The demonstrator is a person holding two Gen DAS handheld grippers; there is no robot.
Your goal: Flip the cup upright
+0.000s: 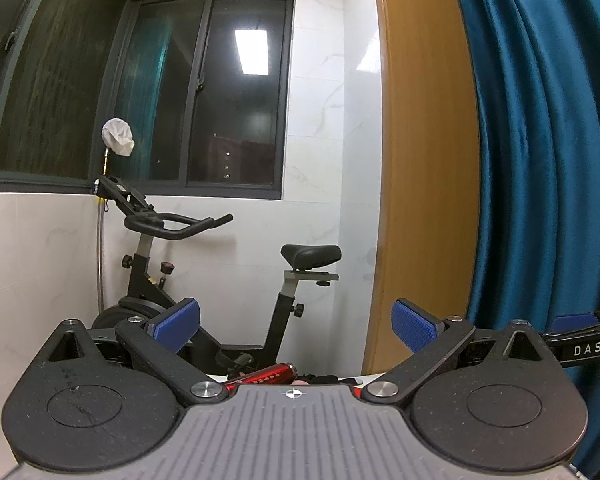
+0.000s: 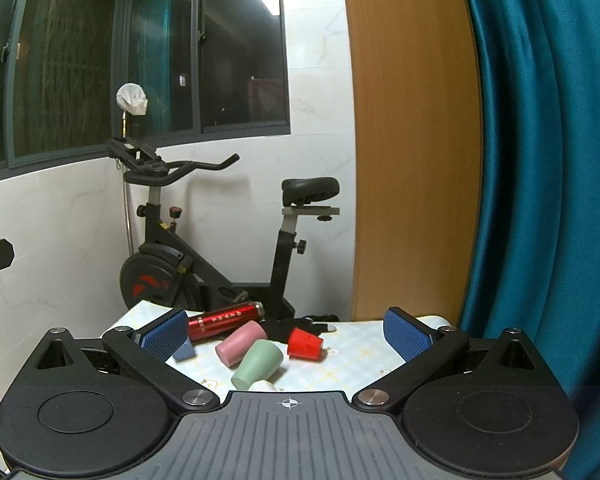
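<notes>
Both tools are raised and empty. The right hand-held gripper (image 2: 284,332) has its blue pads spread wide with nothing between them; the left hand-held gripper (image 1: 296,326) is likewise spread and points mostly at the wall and the exercise bike (image 1: 204,280), so only the far edge of the tabletop (image 2: 356,356) shows low in its frame. In the right wrist view, lower centre, several cups lie on their sides on the patterned tabletop: a green cup (image 2: 258,363) nearest the camera, a pink cup (image 2: 241,342) just behind it and touching or nearly so, a red cup (image 2: 305,344) to the right, and a blue cup (image 2: 184,351) partly hidden behind the left pad. A red bottle (image 2: 226,320) lies behind them, beside a black glove (image 2: 296,326). Judged step: approach, before any grasp; no cup stands upright yet. The next move likely calls for lowering the right hand-held gripper onto one cup, probably the green one, closing across its wall, then rotating it onto its base.
</notes>
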